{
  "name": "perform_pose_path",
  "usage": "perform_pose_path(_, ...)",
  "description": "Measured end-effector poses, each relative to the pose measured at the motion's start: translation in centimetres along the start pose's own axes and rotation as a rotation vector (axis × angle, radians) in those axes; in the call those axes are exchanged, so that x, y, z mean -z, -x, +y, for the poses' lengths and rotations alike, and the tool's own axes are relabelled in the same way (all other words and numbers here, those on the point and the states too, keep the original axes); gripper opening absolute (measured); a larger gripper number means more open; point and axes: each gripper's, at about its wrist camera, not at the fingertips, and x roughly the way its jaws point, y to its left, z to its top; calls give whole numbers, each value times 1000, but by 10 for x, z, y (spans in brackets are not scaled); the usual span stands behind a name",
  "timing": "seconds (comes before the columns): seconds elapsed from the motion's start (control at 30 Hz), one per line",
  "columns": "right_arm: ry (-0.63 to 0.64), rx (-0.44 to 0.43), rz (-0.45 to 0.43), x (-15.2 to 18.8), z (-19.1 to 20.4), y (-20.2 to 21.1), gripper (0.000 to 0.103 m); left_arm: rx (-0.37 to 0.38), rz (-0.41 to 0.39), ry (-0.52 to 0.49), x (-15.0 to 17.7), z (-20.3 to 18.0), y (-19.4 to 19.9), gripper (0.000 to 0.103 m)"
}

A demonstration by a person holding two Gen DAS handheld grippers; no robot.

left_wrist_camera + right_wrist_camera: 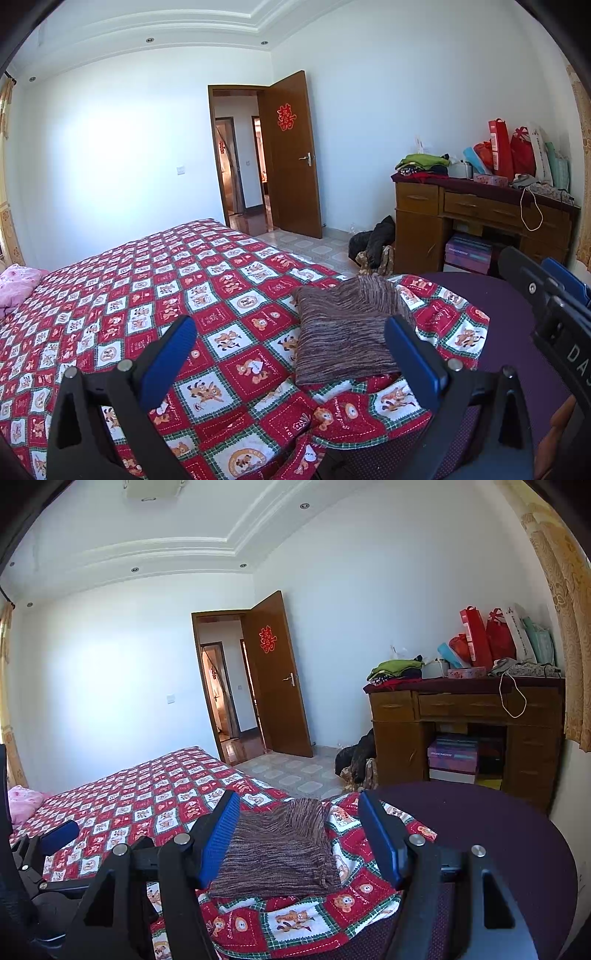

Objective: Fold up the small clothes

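While both views show the folded sweater (345, 332), only the right wrist's shows the ceiling light (153, 488).

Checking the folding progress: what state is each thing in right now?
Brown striped knitted garment: folded, lying flat on the quilt.
Red patchwork cartoon quilt: spread over the bed, corner rumpled.
Left tongs: open, empty.
Right tongs: open, empty.
Brown wooden door: open.
Brown wooden desk drawers: shut.

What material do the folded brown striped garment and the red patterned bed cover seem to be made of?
Folded brown striped garment: probably knit, wool or acrylic; fine mottled ribbing, matte, soft thick edges. Red patterned bed cover: likely printed woven cotton; flat, matte, crisp cartoon squares, with small wrinkles near the corner.
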Motion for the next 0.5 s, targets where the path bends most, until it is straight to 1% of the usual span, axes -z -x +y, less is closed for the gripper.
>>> perform_pose_path(0.5, -3, 4, -5, 0, -1, 3, 68, 1, -4, -5, -1, 2, 3, 103)
